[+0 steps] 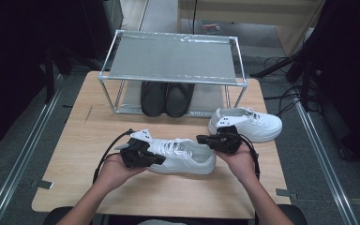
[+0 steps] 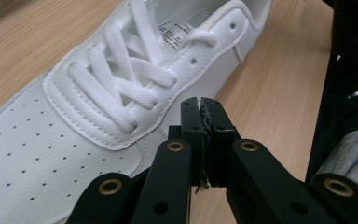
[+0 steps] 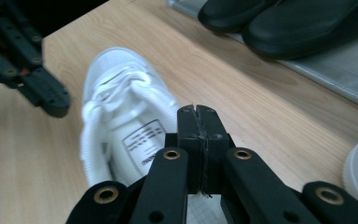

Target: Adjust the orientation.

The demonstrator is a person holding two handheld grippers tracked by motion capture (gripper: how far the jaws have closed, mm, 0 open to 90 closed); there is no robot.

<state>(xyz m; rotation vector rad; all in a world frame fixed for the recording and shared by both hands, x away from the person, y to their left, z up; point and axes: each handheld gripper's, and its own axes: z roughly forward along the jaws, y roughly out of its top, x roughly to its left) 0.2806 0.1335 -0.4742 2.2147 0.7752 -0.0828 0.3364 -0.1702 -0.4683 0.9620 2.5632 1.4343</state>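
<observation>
A white laced sneaker (image 1: 183, 156) lies on its sole in the middle of the wooden table (image 1: 75, 145), toe toward the left. My left gripper (image 1: 158, 158) hovers at its toe end, jaws shut with nothing between them; in the left gripper view the sneaker (image 2: 98, 93) lies just beyond the shut left gripper (image 2: 200, 105). My right gripper (image 1: 201, 139) hovers over the heel opening, also shut and empty; the right gripper view has the right gripper (image 3: 196, 112) above the sneaker's tongue label (image 3: 142, 144). A second white sneaker (image 1: 245, 124) rests at the right.
A metal shoe rack (image 1: 173, 58) stands at the back of the table. A pair of black shoes (image 1: 166, 98) sits on its lower shelf; the top shelf is bare. Beside the table, metal rails run along both sides of the floor.
</observation>
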